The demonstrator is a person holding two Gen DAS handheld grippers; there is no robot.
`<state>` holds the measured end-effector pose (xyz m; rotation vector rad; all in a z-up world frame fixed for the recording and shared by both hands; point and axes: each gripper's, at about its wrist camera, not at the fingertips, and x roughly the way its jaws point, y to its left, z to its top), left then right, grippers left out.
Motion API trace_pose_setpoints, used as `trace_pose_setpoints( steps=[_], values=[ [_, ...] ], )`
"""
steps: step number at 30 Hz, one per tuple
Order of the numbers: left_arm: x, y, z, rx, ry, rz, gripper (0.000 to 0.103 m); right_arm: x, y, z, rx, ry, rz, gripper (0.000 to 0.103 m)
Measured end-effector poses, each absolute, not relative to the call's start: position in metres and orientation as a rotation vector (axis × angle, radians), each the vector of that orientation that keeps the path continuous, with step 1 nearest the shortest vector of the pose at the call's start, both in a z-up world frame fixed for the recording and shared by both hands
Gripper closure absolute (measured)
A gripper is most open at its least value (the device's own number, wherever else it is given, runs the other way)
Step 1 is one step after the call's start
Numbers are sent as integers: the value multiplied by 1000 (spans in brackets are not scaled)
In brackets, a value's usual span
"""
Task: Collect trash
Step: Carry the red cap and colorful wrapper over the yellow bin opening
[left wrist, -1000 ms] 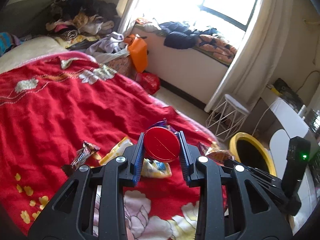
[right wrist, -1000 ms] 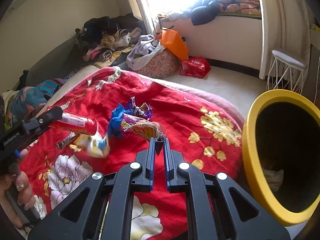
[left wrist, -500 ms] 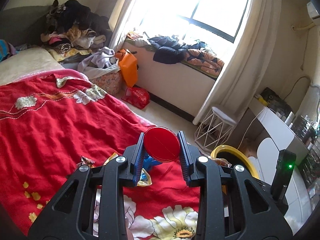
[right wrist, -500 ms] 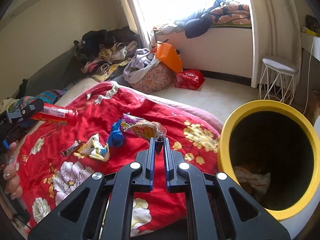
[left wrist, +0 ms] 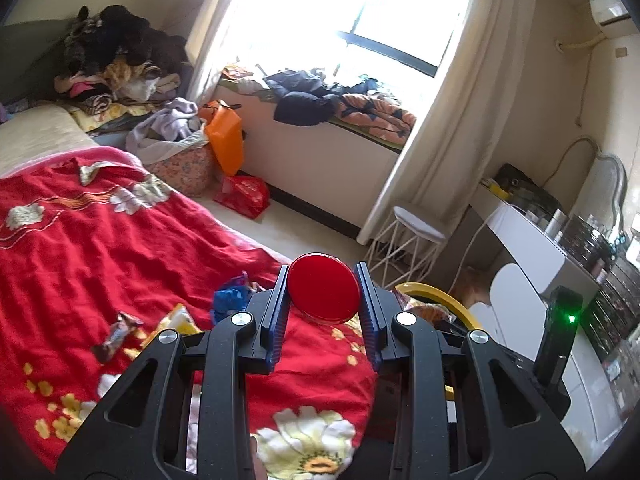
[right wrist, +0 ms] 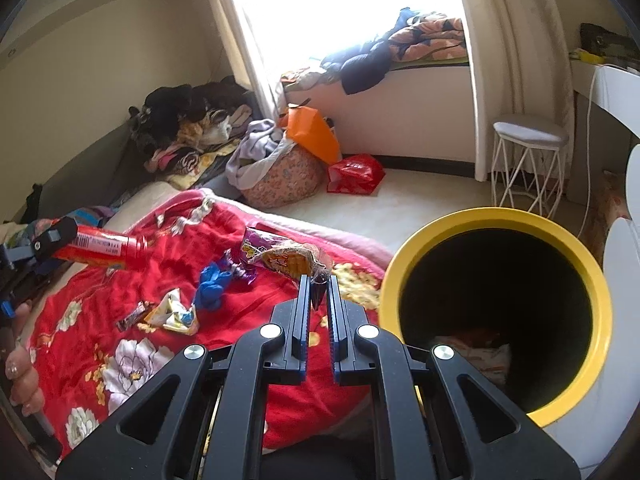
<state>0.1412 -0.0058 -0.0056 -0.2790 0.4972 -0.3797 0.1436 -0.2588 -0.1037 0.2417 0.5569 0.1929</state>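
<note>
While the left gripper (left wrist: 324, 294) stands clamped on the red cylindrical plastic canister (left wrist: 323, 289), the right gripper (right wrist: 318, 284) is pinched tight on the crinkled orange-and-purple snack wrappers (right wrist: 280, 258). The round yellow-rimmed black bin (right wrist: 496, 312) sits just right of the right gripper. Loose wrappers (right wrist: 174, 312) lie left of it on the red floral blanket (right wrist: 132, 352).

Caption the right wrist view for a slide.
Right tool pinching a snack wrapper beside the yellow-rimmed bin, over a red blanket.

No text is legible anywhere.
</note>
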Motion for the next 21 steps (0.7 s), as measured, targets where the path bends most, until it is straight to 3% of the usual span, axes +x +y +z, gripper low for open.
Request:
trace_pose_setpoints(
  steps=[21],
  values=[
    [135,-83,-17,-200,540,-525,78,135,-314,-101,335,499,56,95]
  ],
)
